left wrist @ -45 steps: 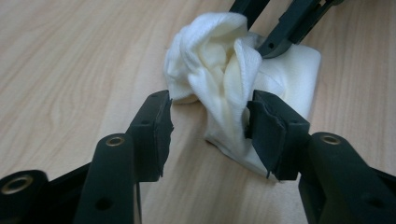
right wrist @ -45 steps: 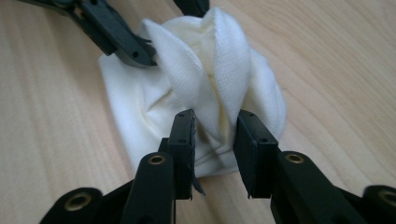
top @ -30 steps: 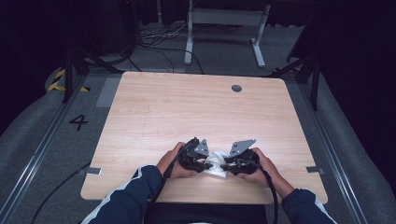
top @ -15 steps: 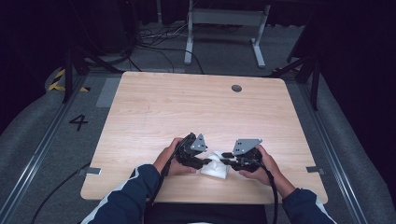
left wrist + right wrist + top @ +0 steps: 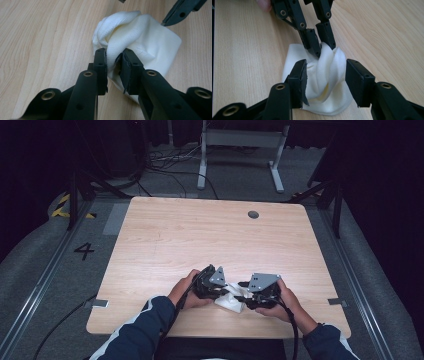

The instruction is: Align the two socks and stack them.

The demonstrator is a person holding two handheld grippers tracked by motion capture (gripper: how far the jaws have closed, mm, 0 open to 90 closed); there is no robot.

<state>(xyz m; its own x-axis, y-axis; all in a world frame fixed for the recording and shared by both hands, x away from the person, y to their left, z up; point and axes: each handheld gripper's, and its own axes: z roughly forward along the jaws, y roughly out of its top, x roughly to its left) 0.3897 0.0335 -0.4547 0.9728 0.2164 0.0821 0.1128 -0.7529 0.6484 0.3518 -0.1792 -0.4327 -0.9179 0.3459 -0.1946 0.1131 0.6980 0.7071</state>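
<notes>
A white cloth [image 5: 231, 302] lies bunched on the wooden table [image 5: 200, 240] near its front edge, between both hands. My left gripper [image 5: 113, 60] has just been closing and is shut on an upright fold of the cloth [image 5: 140, 37]; its pads press the fabric from both sides. My right gripper [image 5: 327, 68] has just been opening. Its jaws stand wide on either side of the cloth [image 5: 329, 80], with a gap at the right pad. The left gripper [image 5: 323, 48] pinches the fold's far end in the right gripper view. One right jaw tip [image 5: 180, 12] shows beyond the cloth.
A small round grommet [image 5: 253, 214] sits at the table's far edge. Cables trail from both grippers toward the person's sleeves. Metal rails, floor cables and a stand's legs [image 5: 240, 150] lie beyond the table.
Both hands have stayed by the cloth near the front edge. The cloth's bunched shape between the grippers has shifted slightly.
</notes>
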